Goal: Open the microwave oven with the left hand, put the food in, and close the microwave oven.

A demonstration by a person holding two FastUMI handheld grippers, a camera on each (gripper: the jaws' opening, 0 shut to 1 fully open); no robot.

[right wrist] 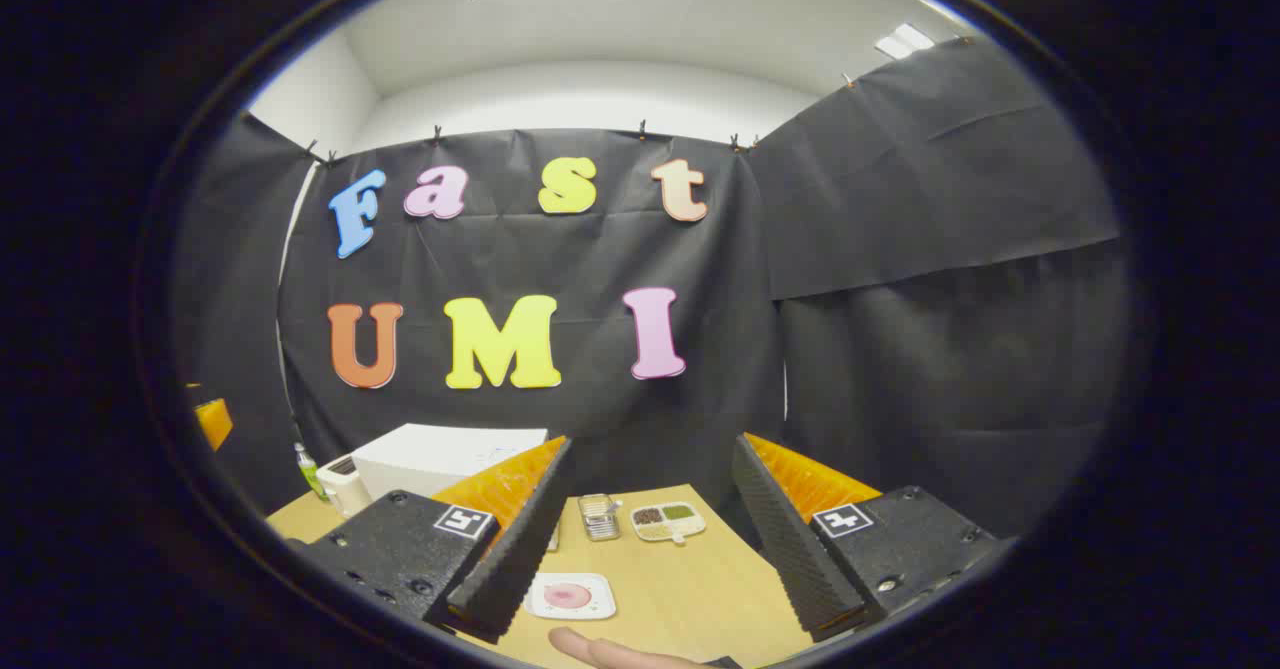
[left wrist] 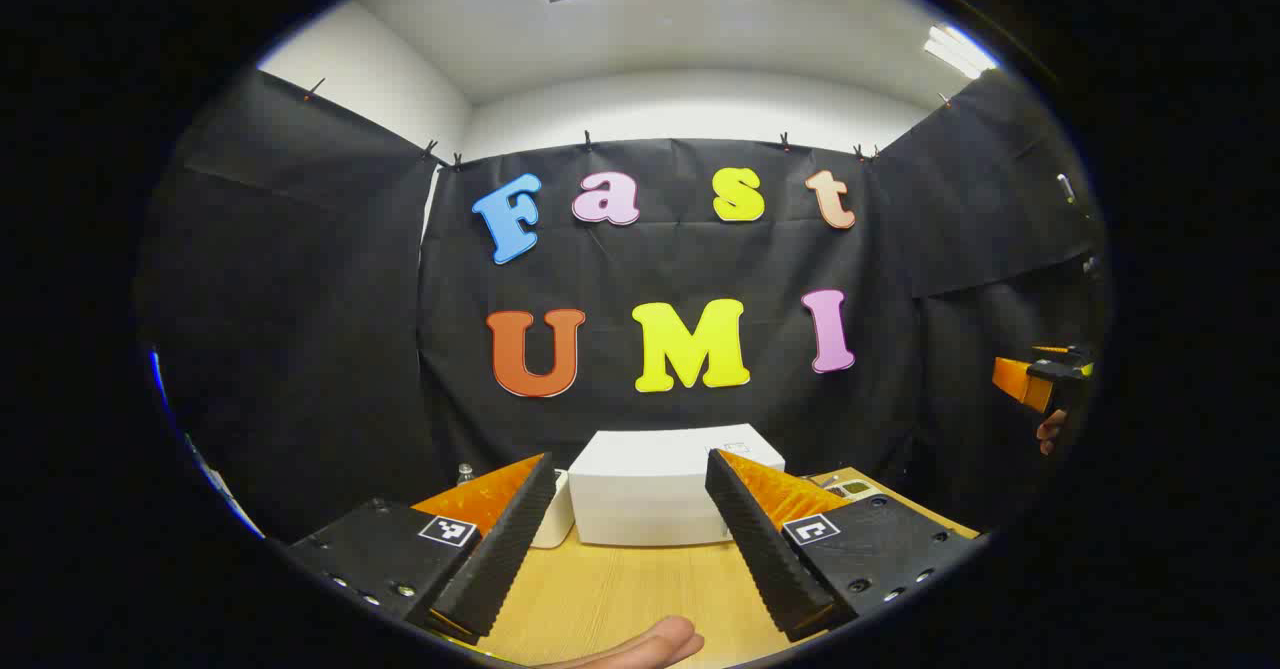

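Left gripper [left wrist: 630, 529]: jaws wide apart, holding nothing, above the wooden worktop [left wrist: 620, 589]. The white microwave oven [left wrist: 665, 484] stands beyond at 12 o'clock, door shut. Right gripper [right wrist: 650, 539]: jaws likewise apart and unloaded; the plate of food [right wrist: 568, 596] lies at 7 o'clock.

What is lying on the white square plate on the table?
On the white plate lies a round pink piece of food, seen in the right gripper view. One finger of the right tongs covers the plate's left edge, so anything there is hidden.
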